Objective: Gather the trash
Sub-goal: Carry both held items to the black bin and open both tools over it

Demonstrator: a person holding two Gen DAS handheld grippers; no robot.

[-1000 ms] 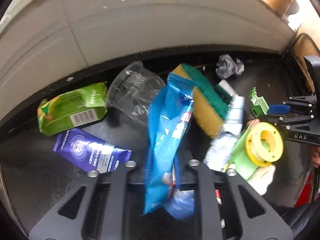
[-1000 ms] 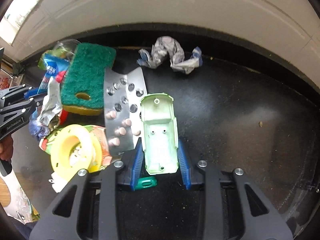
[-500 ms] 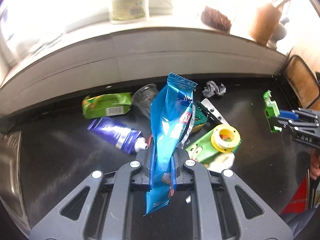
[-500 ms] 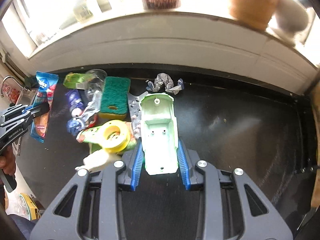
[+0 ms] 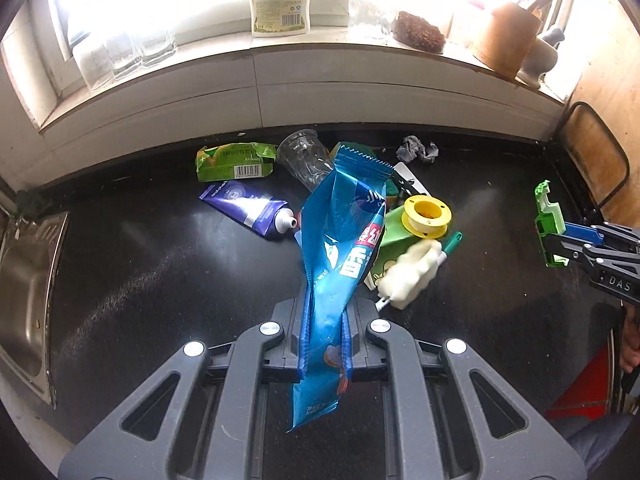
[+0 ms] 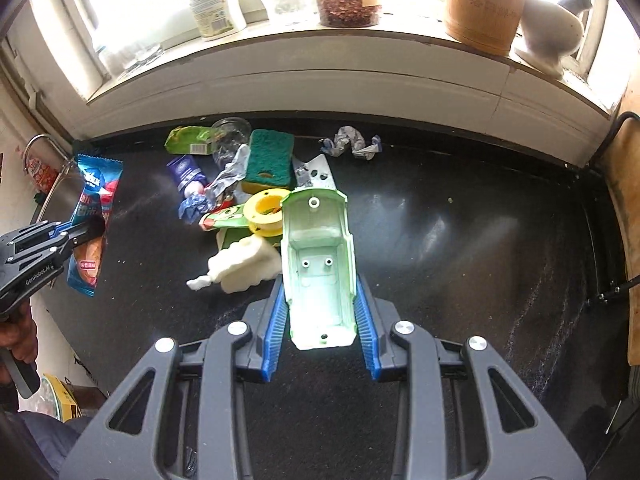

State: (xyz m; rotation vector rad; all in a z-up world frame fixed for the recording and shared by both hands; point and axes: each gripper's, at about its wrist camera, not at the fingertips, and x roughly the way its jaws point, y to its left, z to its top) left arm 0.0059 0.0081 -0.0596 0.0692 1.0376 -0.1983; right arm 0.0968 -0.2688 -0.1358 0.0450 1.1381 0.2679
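Looking over the black surface, I see trash heaped near its back edge. My left tongs grip a blue snack wrapper above the surface; my right tongs clamp a pale green plastic shell.

I count one blue snack wrapper and one pale green plastic shell, both lifted. On the black counter I see one green carton, one clear plastic cup, one purple tube, one green sponge, one yellow spool, one crumpled grey paper, one white foam lump and one blister pack. On the windowsill stand one white bottle and one wooden holder.
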